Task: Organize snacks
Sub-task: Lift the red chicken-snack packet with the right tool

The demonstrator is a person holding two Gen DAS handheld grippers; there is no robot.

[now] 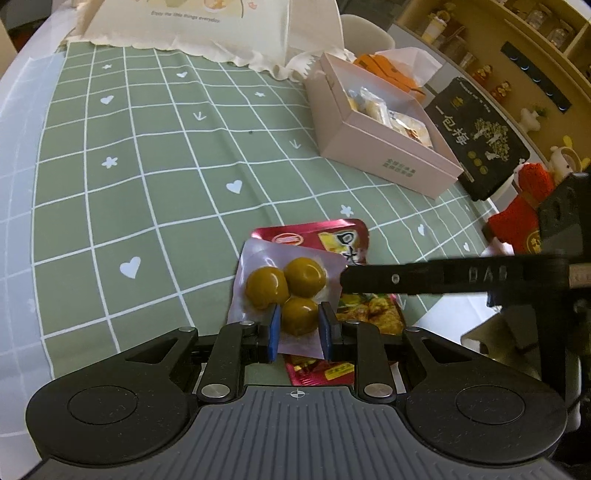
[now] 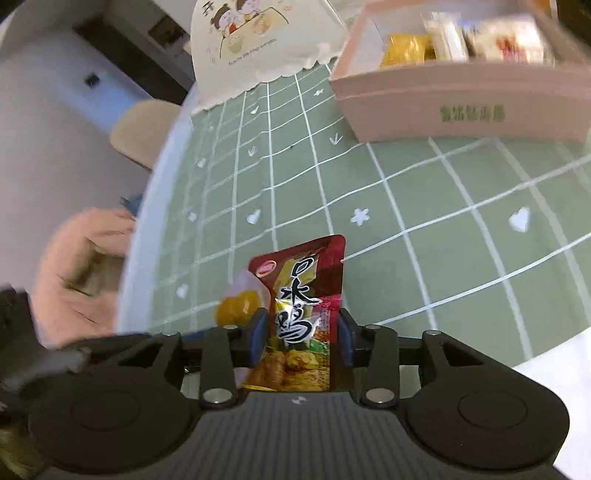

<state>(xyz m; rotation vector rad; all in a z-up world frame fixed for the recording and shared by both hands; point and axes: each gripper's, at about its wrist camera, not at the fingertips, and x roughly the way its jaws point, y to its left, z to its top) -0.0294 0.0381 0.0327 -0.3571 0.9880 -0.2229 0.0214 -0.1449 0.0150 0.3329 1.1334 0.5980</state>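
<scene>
A clear packet point(image 1: 284, 284) with three yellow-brown balls lies over a red snack packet point(image 1: 332, 236) on the green checked cloth point(image 1: 147, 166). My left gripper point(image 1: 299, 328) is shut on the clear packet, its blue pads pressing the nearest ball. In the right wrist view my right gripper point(image 2: 301, 332) is shut on the red snack packet point(image 2: 306, 280), which buckles between the pads; the clear packet point(image 2: 240, 302) shows at its left. One black finger point(image 1: 424, 278) of the right gripper reaches in from the right. An open pink box point(image 1: 388, 162) point(image 2: 461, 107) of wrapped snacks stands beyond.
A black packet point(image 1: 480, 140) and a red plush toy point(image 1: 524, 206) lie right of the pink box. A cream cloth bag point(image 1: 207, 29) point(image 2: 258, 44) stands at the far edge. A blurred hand point(image 2: 81, 266) is off the table's rounded left edge. A chair point(image 2: 144, 129) stands behind.
</scene>
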